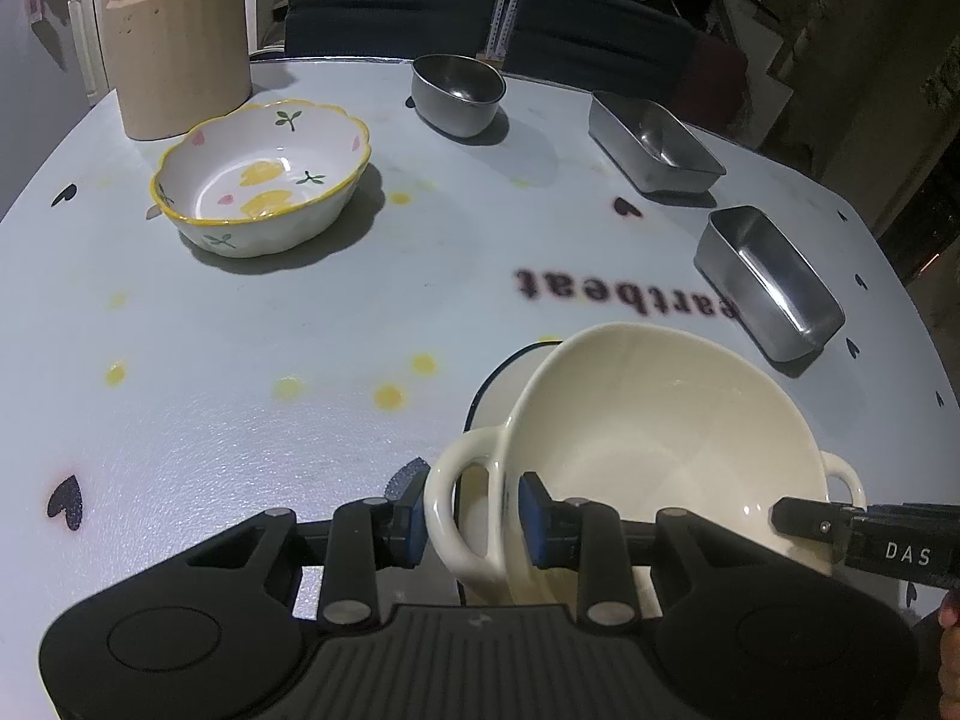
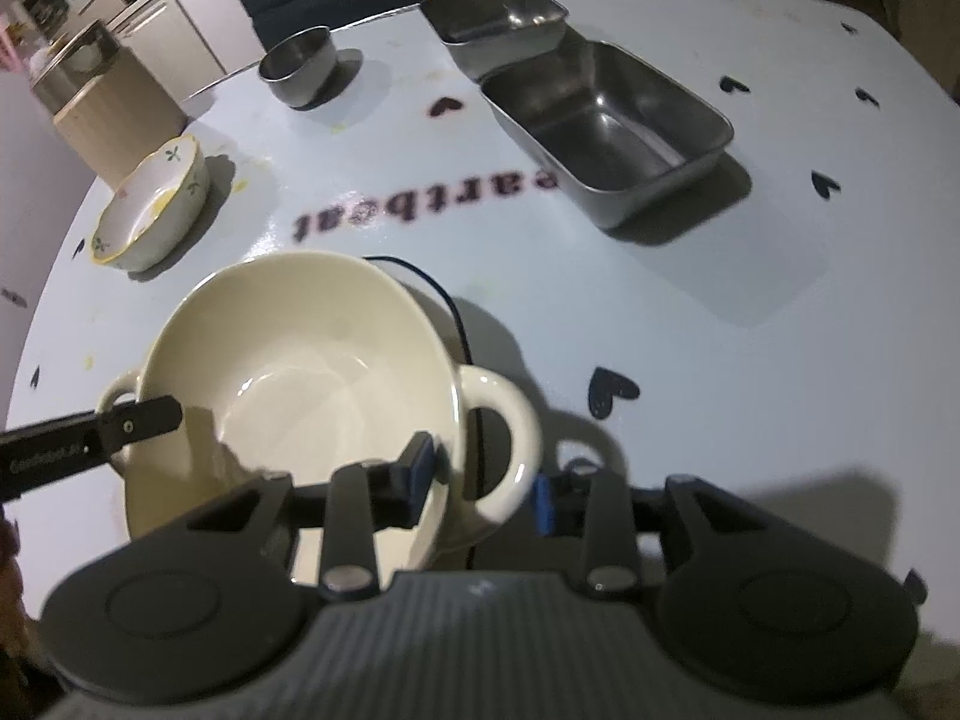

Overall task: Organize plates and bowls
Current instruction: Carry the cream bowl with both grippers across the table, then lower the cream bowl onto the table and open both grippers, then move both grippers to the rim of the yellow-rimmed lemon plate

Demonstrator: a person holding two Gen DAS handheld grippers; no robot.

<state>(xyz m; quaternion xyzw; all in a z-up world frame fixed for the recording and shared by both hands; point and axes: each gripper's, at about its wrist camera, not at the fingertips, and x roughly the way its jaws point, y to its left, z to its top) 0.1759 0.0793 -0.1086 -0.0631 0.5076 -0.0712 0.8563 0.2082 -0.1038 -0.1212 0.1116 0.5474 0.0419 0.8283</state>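
While both grippers straddle the cream bowl's (image 1: 660, 438) handles, it sits tilted on a plate (image 1: 510, 378), so it could rock or slide off if one side lets go first. Left gripper (image 1: 474, 519) looks clamped on the near handle (image 1: 459, 504), pads touching it. Right gripper (image 2: 480, 474) has the other handle (image 2: 504, 438) between narrow jaws, outer pad clear, so not gripping. Both point steeply down, bowl right at their tips.
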